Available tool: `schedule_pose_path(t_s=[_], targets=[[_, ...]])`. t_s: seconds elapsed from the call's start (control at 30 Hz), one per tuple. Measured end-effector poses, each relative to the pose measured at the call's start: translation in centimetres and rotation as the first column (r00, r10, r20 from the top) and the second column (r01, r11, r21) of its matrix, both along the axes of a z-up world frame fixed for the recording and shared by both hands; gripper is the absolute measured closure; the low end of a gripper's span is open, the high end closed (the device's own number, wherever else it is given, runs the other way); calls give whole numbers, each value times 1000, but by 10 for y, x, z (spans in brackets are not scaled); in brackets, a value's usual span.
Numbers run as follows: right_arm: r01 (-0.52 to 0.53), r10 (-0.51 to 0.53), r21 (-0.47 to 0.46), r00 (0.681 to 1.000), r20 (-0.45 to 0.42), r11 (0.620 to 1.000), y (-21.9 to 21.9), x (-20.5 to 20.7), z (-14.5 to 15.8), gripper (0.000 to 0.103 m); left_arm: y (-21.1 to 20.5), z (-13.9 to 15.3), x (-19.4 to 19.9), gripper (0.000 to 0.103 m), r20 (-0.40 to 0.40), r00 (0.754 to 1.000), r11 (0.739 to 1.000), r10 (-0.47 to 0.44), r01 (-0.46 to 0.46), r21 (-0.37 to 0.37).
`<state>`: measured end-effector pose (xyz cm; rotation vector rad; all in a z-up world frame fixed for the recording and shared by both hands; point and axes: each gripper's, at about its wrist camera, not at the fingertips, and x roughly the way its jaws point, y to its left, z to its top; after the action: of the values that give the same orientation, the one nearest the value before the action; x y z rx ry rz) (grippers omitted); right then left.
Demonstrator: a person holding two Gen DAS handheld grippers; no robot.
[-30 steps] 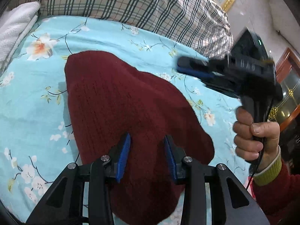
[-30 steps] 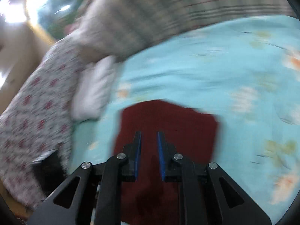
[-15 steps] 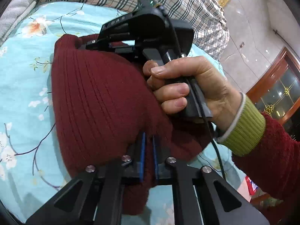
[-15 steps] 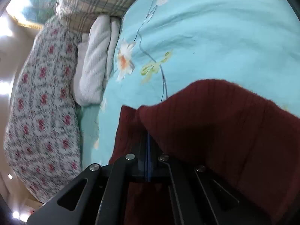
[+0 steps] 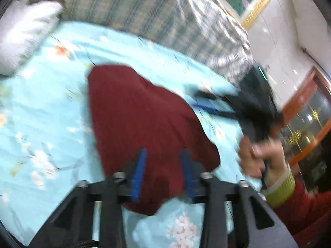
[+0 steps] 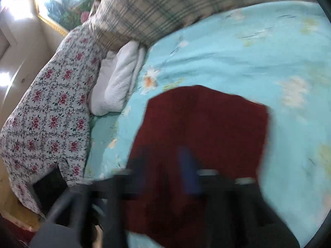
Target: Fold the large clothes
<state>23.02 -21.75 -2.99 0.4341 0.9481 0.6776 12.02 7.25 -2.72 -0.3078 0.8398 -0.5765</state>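
Note:
A dark red knitted sweater (image 5: 144,119) lies folded in a rough mound on the light blue floral bedsheet (image 5: 41,124). My left gripper (image 5: 163,169) hovers over the sweater's near edge. Its jaws are opening, and the blue pads (image 5: 139,171) stand apart without pressing on the cloth. A hand (image 5: 254,157) at the right holds my right gripper (image 5: 198,100) just past the sweater's right side. In the blurred right wrist view the right gripper (image 6: 165,165) is above the sweater (image 6: 206,124), its jaws opening with nothing gripped between them.
A plaid pillow (image 5: 144,16) lies across the head of the bed. A folded white towel (image 6: 120,82) and a floral quilt (image 6: 51,113) sit at the bed's left side. A wooden glass-fronted cabinet (image 5: 310,113) stands to the right.
Half a second ago both grippers were shut on the sweater's cloth, close together. Now both have let go and drawn back, and the sweater lies on the sheet.

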Motion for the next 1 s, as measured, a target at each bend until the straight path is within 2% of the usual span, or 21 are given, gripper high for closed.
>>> schedule_pose_path(t_s=[0.07,0.2,0.27,0.3,0.33,0.4,0.5,0.57,0.63,0.7,0.73,0.77,0.83,0.93,1.0], targets=[[58,-57,-31,998,32,998,-24,-26,0,33,8,3,4,51,2,1000,999,29,-29,-13],[155,-154,-132,988,17,979,-53,-64,-16,34,-2,-13,16,51,-57,998,998,33,-30,51],[149,-153,-154,988,-11,977,-53,-71,-27,37,-8,-18,15,48,-58,998,996,34,-29,86],[132,-139,-153,990,-31,979,-50,-71,-33,46,-11,-19,13,47,-46,998,994,35,-30,108],[117,-126,-158,991,-50,981,-45,-69,-38,68,-9,-22,9,47,-39,999,992,35,-30,125],[79,-97,-180,991,-92,981,-36,-63,-46,98,-14,-20,21,47,-33,999,987,33,-28,156],[96,-99,-208,995,-1,973,-36,-67,-25,98,-22,-19,11,47,-21,1000,976,15,-10,216],[114,-110,-270,993,31,956,-43,-68,-20,98,-31,-25,7,48,-9,1000,959,6,-3,285],[122,-126,-327,992,9,937,-47,-65,-36,98,-40,-32,4,48,14,1000,947,-5,1,322],[86,-115,-308,991,-75,947,-48,-60,-63,98,-51,-37,-1,46,52,999,924,-8,-13,381],[87,-117,-295,989,-86,952,-47,-61,-68,98,-56,-39,-4,45,67,998,912,-8,-20,410],[107,-133,-290,989,-72,951,-47,-64,-64,96,-58,-39,-6,45,75,997,904,-10,-23,426],[147,-168,-278,984,-53,949,-53,-70,-49,82,-58,-41,-6,45,78,997,901,-12,-23,432],[206,-199,-240,979,52,949,-56,-80,-13,82,-55,-41,-5,45,69,998,907,-11,-19,420],[186,-167,-192,980,111,964,-45,-79,9,82,-56,-41,-5,45,71,997,904,-9,-22,427]])
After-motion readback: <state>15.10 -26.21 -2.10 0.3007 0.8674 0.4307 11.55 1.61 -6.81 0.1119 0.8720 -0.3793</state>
